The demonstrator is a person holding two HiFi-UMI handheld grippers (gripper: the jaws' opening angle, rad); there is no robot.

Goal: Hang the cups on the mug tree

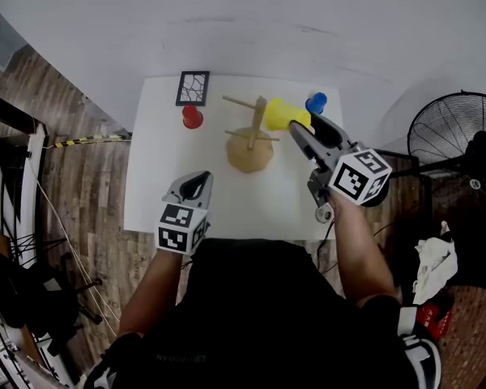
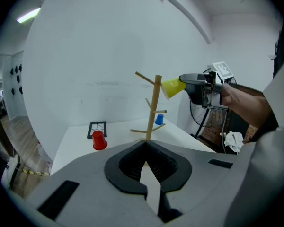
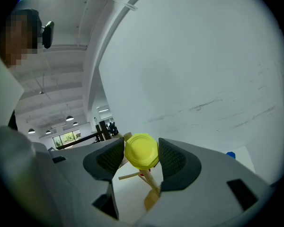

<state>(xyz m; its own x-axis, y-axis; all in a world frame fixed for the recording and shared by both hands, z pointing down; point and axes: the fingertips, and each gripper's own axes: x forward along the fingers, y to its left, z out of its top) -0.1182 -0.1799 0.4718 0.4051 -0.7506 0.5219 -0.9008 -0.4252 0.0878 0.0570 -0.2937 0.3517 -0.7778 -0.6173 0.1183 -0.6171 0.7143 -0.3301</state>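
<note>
Now | right hand-held gripper [image 3: 142,156] pinches yellow cup [image 3: 141,150] | left hand-held gripper [image 2: 146,150] closed, empty | head view shows both

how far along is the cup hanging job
Done: nothing hung; the pegs of the mug tree look bare. In hand: the right gripper holds the yellow cup by the tree's top. To do: seat it, then hang the red cup and blue cup, both on the table.

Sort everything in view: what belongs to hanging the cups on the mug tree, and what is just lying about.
For the job: mug tree, yellow cup held in the right gripper, red cup, blue cup.

Lying about: black-framed card, fan, white cloth off the table.
</note>
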